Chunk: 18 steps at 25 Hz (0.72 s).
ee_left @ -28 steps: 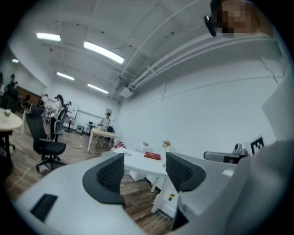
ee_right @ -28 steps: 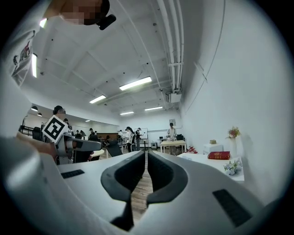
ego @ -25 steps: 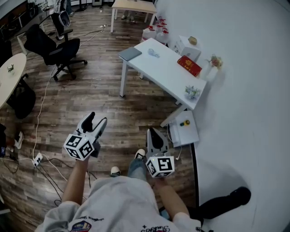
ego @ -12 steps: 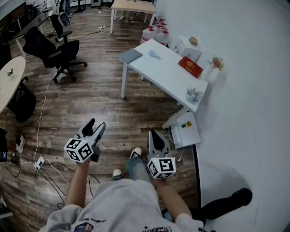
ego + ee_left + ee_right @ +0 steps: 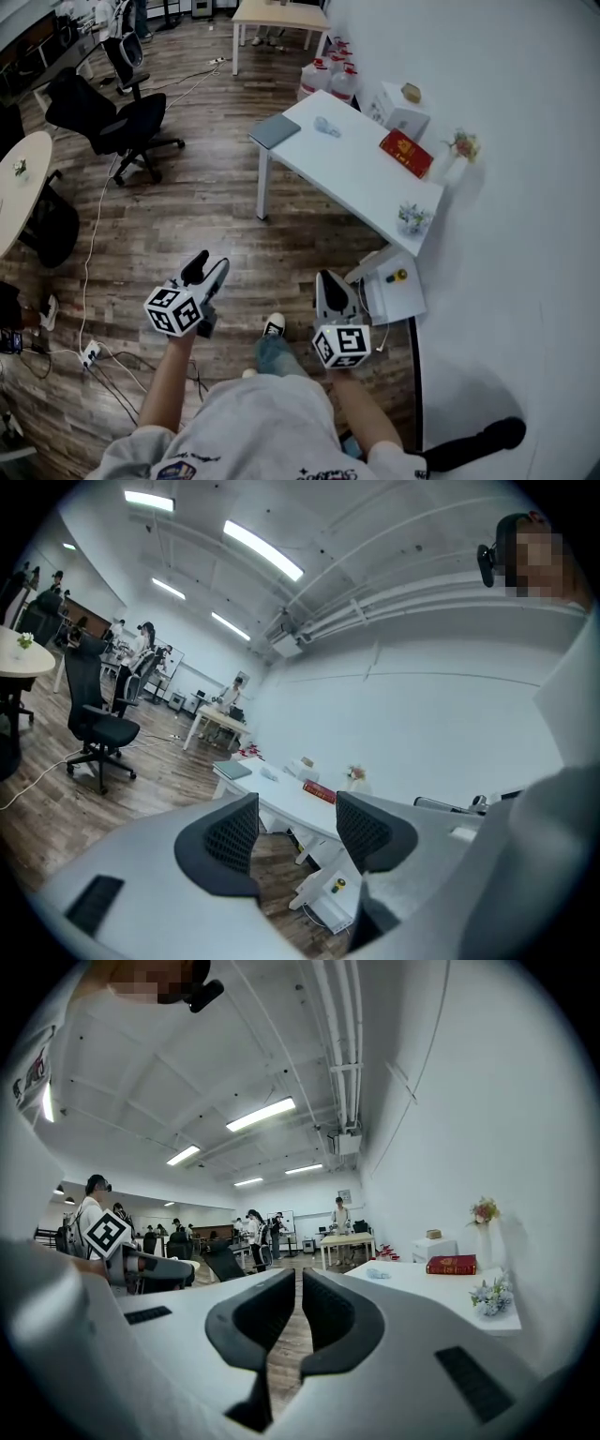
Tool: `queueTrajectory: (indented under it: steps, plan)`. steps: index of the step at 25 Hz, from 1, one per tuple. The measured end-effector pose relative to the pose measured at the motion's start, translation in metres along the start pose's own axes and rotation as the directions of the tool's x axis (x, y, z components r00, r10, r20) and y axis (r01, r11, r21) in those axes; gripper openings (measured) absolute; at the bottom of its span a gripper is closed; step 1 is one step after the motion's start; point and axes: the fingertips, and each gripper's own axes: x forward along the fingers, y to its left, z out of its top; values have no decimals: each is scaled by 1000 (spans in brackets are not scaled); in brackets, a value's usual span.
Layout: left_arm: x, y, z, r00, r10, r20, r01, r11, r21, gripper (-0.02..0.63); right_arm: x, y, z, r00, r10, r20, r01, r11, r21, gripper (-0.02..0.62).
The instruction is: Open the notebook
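A grey notebook (image 5: 275, 130) lies shut on the near-left corner of a white table (image 5: 347, 178), and a red book (image 5: 406, 153) lies by the wall. Both are far ahead of me. My left gripper (image 5: 208, 265) hangs over the wooden floor, its jaws wide but closing, with nothing between them. In the left gripper view the table (image 5: 281, 799) and the grey notebook (image 5: 232, 770) show between and past the fingers (image 5: 230, 832). My right gripper (image 5: 328, 278) is shut on nothing, with only a slit between its pads (image 5: 267, 1312). The red book (image 5: 451, 1265) shows to its right.
A black office chair (image 5: 117, 117) and a round table (image 5: 23, 178) stand to the left. Cables (image 5: 89, 281) trail on the floor. A white control box (image 5: 398, 286) sits under the table's near end. Water jugs (image 5: 328, 82), flowers (image 5: 412, 217) and a vase (image 5: 462, 145) lie beyond.
The person has stepped toward the table. Both grippers have drifted right and slightly down in the head view, and the room has shifted with them.
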Motion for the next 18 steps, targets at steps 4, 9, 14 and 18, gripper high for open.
queueTrajectory:
  steps: [4,9,14,18]
  plan:
    - [58,23,25,1000,14,0,-14,1000,7,255,61,-29,8,1000,9,1,-9,1000,10,15]
    - [129,44,50,999,40,-12,-40,999,27,246,135,-69,13,999,43,-17,-43,999,1,17]
    - [188,65,64,998,63,-28,-63,998,21,242,196,-111,14,998,52,-28,-50,996,67,17]
    - [218,79,64,996,83,-38,-83,997,3,242,230,-130,9,996,73,-56,-69,994,79,17]
